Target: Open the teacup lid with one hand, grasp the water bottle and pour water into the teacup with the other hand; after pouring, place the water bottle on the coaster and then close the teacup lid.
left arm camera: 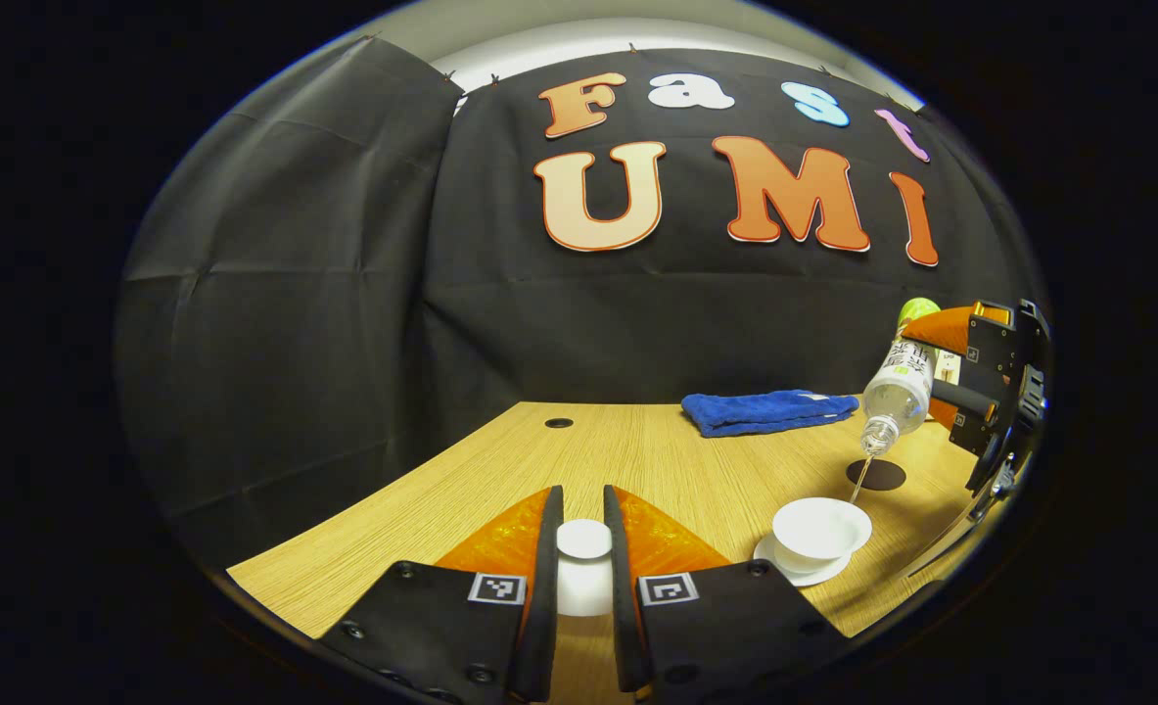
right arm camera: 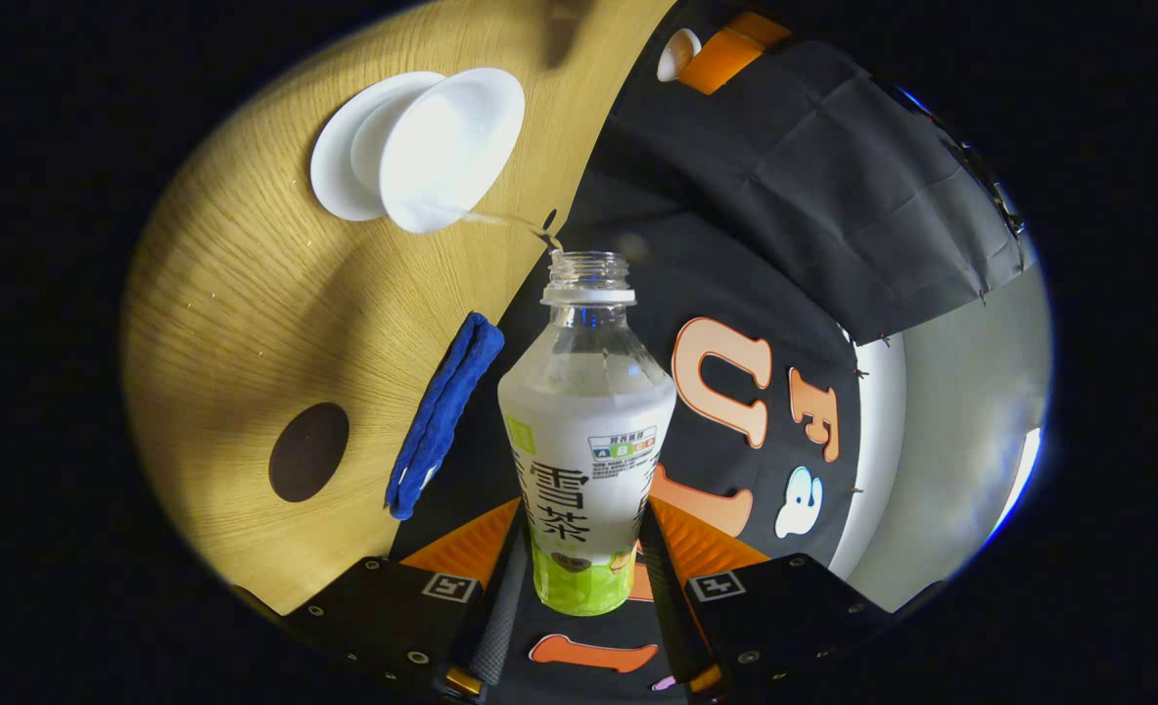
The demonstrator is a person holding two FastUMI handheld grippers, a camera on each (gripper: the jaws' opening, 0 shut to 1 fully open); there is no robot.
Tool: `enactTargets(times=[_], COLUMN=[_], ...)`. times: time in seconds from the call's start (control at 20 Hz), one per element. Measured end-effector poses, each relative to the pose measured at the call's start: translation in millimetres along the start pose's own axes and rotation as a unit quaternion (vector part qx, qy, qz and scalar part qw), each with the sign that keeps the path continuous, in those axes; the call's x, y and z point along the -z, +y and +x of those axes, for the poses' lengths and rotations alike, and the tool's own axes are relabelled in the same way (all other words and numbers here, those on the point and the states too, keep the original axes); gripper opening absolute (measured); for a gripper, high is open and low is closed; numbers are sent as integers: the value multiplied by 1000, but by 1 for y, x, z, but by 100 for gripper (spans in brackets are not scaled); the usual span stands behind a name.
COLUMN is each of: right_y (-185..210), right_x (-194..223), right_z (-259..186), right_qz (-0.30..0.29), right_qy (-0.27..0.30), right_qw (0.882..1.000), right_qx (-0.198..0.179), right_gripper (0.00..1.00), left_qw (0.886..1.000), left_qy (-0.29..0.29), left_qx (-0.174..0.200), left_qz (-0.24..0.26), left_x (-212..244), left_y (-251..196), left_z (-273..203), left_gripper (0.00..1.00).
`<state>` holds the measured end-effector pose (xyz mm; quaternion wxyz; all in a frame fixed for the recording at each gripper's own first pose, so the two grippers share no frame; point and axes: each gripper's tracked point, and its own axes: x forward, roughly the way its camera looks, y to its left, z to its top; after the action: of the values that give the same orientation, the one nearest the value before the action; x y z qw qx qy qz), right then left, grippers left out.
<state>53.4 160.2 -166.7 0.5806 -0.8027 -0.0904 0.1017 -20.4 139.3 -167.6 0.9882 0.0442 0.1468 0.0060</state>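
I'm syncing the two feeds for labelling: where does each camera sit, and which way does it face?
Left gripper view: rides on the left gripper, level above the table, facing the booth wall; its own fingers hold the teacup lid.
Right gripper view: rides on the tipped right gripper, looking along the water bottle it grips.
Shared: teacup, saucer, blue towel, coaster, bottle.

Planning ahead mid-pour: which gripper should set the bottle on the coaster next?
Right gripper: its jaws already clamp the water bottle, tipped over the teacup. The coaster lies just beyond. Left gripper holds the lid.
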Motion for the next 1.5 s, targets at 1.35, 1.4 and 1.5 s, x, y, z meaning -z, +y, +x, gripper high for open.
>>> enactTargets(times=[1.35, 1.4, 1.5], right_y=[23, 33, 52], right_x=[-7, -9, -17], right_z=[2, -1, -4], right_qz=[-16, 2, 37], right_qy=[-46, -46, -53], right_qw=[999, 999, 997], right_qx=[2, -11, -39], right_gripper=[64, 64, 64], left_qw=[1000, 1000, 1000], left_qy=[-12, -10, -7], left_qx=[-2, 0, 1], left_qz=[-8, -9, -12], left_x=[-12, -10, -5], left_y=[11, 10, 8], left_z=[-6, -6, -5], left_gripper=[28, 28, 28])
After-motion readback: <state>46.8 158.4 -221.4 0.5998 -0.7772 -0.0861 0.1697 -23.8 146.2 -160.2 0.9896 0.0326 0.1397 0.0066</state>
